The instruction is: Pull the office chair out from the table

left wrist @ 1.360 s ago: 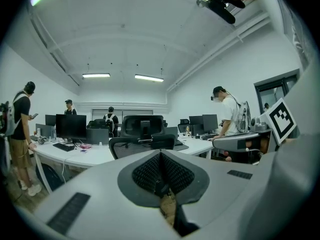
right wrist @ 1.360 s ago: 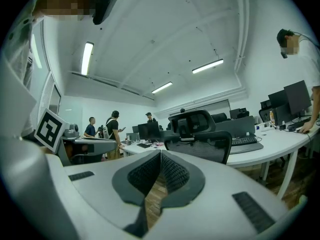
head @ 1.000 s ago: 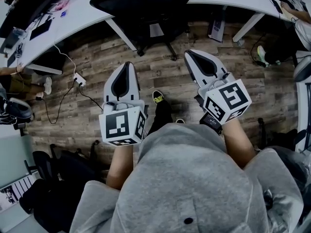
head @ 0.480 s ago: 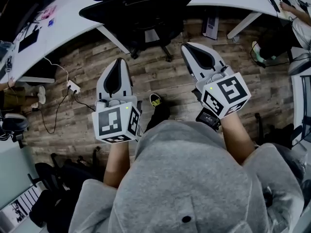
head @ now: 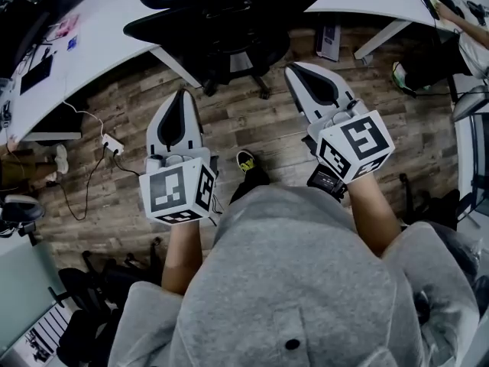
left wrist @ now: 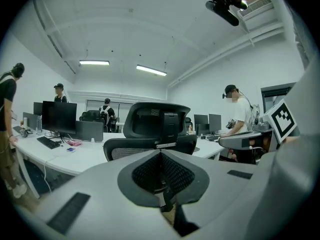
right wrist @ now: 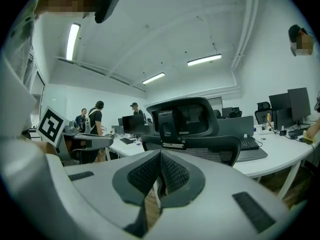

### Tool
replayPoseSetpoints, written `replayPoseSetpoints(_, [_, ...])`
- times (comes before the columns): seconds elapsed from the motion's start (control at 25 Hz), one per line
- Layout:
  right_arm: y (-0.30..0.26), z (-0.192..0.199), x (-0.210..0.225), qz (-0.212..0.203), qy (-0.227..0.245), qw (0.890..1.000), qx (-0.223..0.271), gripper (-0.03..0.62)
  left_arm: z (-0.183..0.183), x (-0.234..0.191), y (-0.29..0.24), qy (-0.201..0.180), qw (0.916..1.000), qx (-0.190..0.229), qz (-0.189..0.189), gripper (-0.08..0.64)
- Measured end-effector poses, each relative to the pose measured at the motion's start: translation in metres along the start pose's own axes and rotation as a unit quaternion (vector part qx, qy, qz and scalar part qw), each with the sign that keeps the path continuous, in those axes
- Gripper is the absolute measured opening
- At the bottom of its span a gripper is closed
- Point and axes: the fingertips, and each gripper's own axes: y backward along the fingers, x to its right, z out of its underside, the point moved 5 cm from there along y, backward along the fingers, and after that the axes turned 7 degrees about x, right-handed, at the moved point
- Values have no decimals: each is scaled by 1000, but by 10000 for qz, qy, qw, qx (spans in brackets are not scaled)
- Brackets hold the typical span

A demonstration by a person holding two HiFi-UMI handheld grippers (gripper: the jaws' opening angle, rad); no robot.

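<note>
A black office chair [head: 221, 14] with a mesh back and headrest is tucked against the curved white table [head: 92, 48] at the top of the head view. My left gripper [head: 182, 92] is shut and empty, its tips short of the chair's wheeled base. My right gripper [head: 293, 68] is also shut and empty, just right of the chair's base. In the left gripper view the chair's back [left wrist: 156, 121] stands straight ahead beyond the closed left gripper [left wrist: 161, 152]. The right gripper view has the chair [right wrist: 186, 118] close ahead above the closed right gripper [right wrist: 160, 152].
A slanted white table leg [head: 177, 66] stands left of the chair's base. A power strip [head: 109, 140] with cables lies on the wood floor at left. More black chairs [head: 92, 289] stand at lower left. Another person's green shoe [head: 400, 75] is at right. Monitors [left wrist: 60, 118] sit on the table.
Both grippers have moved forward toward the chair, which now sits lower and larger in the head view. Their jaws stayed shut.
</note>
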Motion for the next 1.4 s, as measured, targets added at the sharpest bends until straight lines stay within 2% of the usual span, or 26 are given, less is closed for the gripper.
replayPoseSetpoints(0.72, [-62, -12, 2, 231, 396, 9990, 1, 29, -6, -64, -45, 59, 9999, 89, 136, 11])
replayPoseSetpoints(1.08, [-69, -24, 18, 283, 545, 9981, 43, 29, -15, -66, -62, -2, 9998, 117, 175, 11])
replayPoseSetpoints(1.4, [-78, -26, 41, 243, 574, 9980, 89, 29, -13, -66, -75, -94, 9999, 42, 61, 11])
